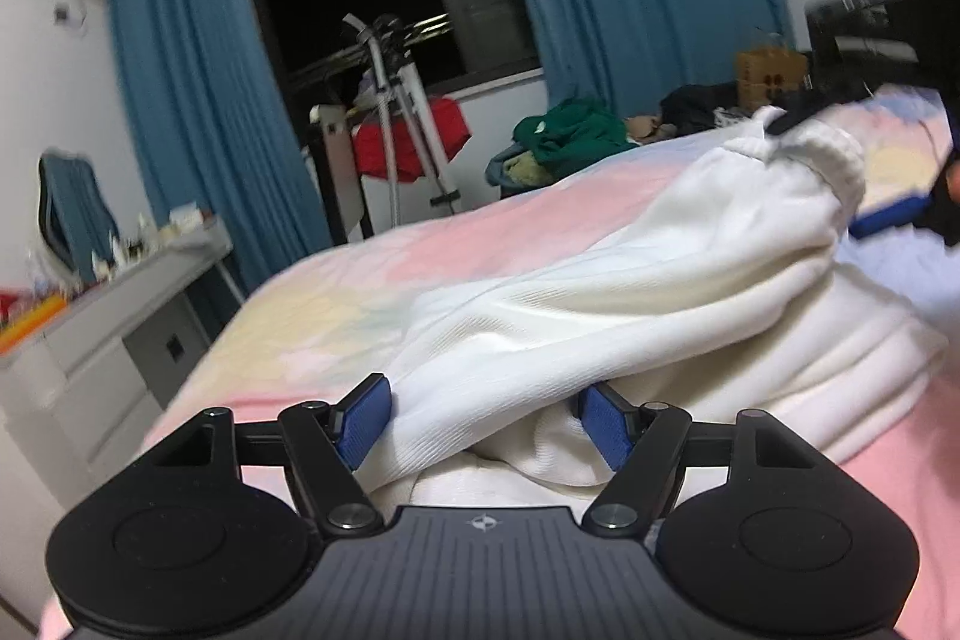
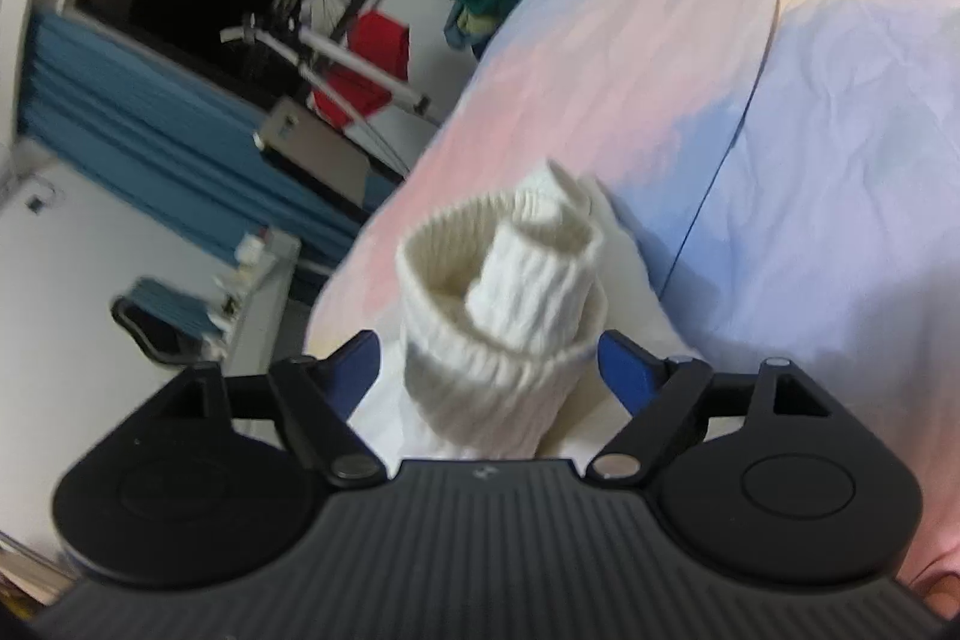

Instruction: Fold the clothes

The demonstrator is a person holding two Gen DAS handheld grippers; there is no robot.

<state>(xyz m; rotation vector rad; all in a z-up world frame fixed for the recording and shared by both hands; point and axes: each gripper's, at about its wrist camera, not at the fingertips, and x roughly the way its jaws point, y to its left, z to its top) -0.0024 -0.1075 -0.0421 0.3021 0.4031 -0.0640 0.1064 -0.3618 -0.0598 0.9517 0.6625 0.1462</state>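
Observation:
A white knit sweater (image 1: pixel 630 304) lies bunched on a pastel bed sheet (image 1: pixel 372 274). My left gripper (image 1: pixel 483 421) is open, and its blue pads straddle a fold of the sweater's body without pinching it. The ribbed cuffs are lifted at the right of the left wrist view, where the right gripper (image 1: pixel 894 214) shows blurred. In the right wrist view my right gripper (image 2: pixel 489 367) is open around the rolled ribbed cuffs (image 2: pixel 510 292), which stand up between the blue pads. The bed sheet (image 2: pixel 810 130) lies below them.
A pile of green and dark clothes (image 1: pixel 564 136) sits at the bed's far edge. A drying rack with a red garment (image 1: pixel 408 142) stands by the window. A white desk with clutter (image 1: pixel 114 304) runs along the left. Blue curtains (image 1: pixel 198 88) hang behind.

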